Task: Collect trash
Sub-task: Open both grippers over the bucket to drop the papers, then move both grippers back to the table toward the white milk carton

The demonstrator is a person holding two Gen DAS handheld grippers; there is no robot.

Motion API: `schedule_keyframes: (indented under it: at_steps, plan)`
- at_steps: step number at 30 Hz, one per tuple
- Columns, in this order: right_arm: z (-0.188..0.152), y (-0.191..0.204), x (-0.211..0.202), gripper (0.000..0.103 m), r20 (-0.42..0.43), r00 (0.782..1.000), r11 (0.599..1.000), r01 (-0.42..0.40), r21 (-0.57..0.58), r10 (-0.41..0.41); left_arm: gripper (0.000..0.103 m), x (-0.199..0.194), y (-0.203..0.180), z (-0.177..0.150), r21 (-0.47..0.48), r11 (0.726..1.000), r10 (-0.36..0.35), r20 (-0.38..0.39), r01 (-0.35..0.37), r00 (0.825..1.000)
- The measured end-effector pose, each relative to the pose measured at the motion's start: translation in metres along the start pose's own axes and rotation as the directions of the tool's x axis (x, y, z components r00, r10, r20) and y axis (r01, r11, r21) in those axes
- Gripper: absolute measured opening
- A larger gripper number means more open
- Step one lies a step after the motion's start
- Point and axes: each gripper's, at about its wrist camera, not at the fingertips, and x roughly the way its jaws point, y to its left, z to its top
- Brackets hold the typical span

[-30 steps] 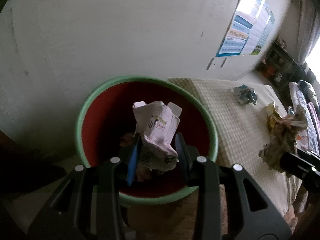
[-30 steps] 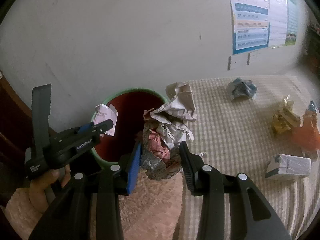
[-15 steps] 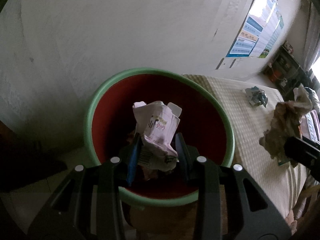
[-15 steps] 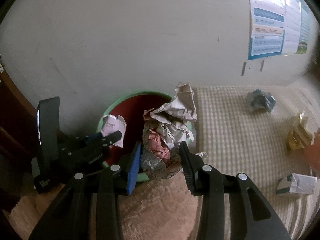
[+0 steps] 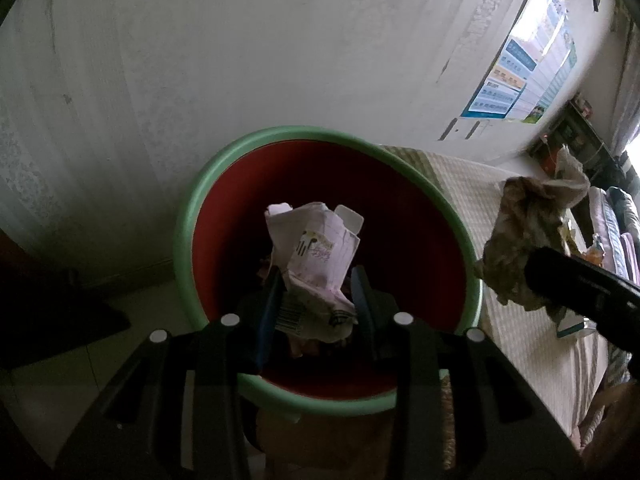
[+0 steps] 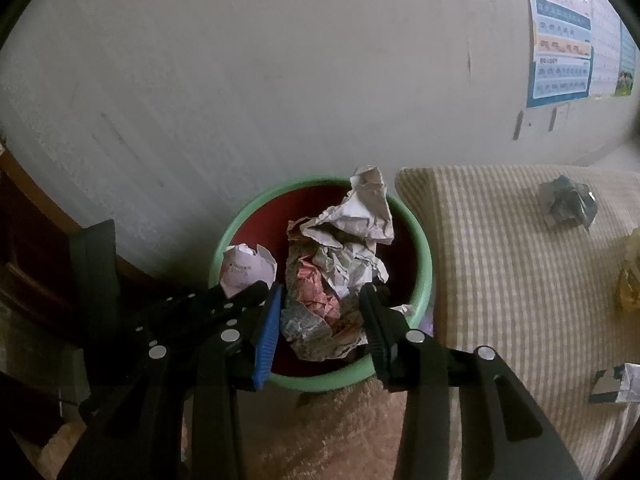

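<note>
Pale pink and white, the crumpled carton (image 5: 316,268) bears a barcode and sits pinched between the pads of the left tongs (image 5: 316,304), directly above the red inside of the green-rimmed bin (image 5: 192,216). To its right, the newspaper wad (image 6: 336,276), grey print with a red patch, is gripped by the right tongs (image 6: 322,332) over the same bin. Further right, a blue-grey crumpled wrapper (image 6: 568,204) lies on the checked bed cover (image 6: 492,264).

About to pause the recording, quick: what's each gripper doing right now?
Left gripper: shut on the pink carton, over the bin.
Right gripper: shut on the paper wad, over the bin.
</note>
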Motion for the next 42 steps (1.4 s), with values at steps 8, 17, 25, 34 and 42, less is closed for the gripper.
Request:
schedule_keyframes:
  at_steps: [8, 17, 25, 34, 42]
  plan:
    - [0.0, -0.01, -0.001, 0.058, 0.019, 1.0, 0.998, -0.025, 0.053, 0.024, 0.057, 0.001, 0.002, 0.001, -0.025, 1.0, -0.008, 0.012, 0.008, 1.0]
    - [-0.033, -0.109, -0.05, 0.071, 0.05, 0.985, 0.944, 0.146, 0.297, -0.168, 0.062, -0.002, -0.01, -0.001, 0.011, 1.0, -0.006, 0.013, 0.006, 1.0]
    - [-0.094, -0.256, -0.123, 0.072, -0.075, 0.888, 0.597, 0.365, 0.714, -0.453, 0.062, -0.001, -0.036, -0.005, 0.082, 0.996, -0.026, -0.004, 0.026, 1.0]
    - [-0.112, -0.277, -0.135, 0.081, -0.067, 0.898, 0.493, 0.301, 0.817, -0.436, 0.063, -0.015, -0.065, -0.008, 0.169, 0.985, -0.037, 0.013, 0.034, 0.999]
    - [-0.127, -0.278, -0.126, 0.083, -0.099, 0.903, 0.462, 0.305, 0.833, -0.418, 0.065, -0.016, -0.074, -0.009, 0.191, 0.981, -0.041, 0.001, 0.041, 0.999]
